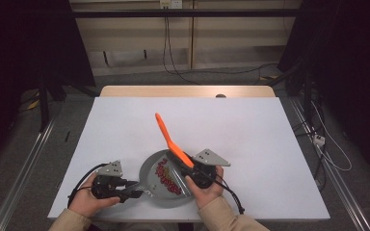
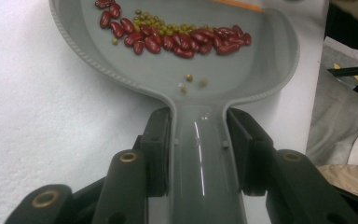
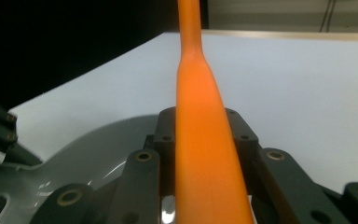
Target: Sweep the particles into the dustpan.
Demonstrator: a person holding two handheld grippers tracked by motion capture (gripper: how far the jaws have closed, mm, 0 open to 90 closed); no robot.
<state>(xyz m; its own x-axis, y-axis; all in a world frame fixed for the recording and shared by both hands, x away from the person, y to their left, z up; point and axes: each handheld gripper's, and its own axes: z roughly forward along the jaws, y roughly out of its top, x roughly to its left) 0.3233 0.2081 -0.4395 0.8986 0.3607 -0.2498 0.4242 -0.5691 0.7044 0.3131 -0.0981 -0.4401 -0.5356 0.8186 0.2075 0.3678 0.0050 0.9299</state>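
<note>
With my left gripper (image 2: 200, 154) clamped on the handle of the grey dustpan (image 1: 149, 180) at the table's near edge, and my right gripper (image 3: 205, 140) clamped on the orange brush handle (image 1: 169, 138), I sweep the beans (image 2: 177, 37) gently inward, pan flat.

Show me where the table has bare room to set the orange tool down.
Bare stretches of table lie right of the orange tool, left of it, and along the far edge. It is crowded at the near edge, around the grey pan, beans and both grippers.
</note>
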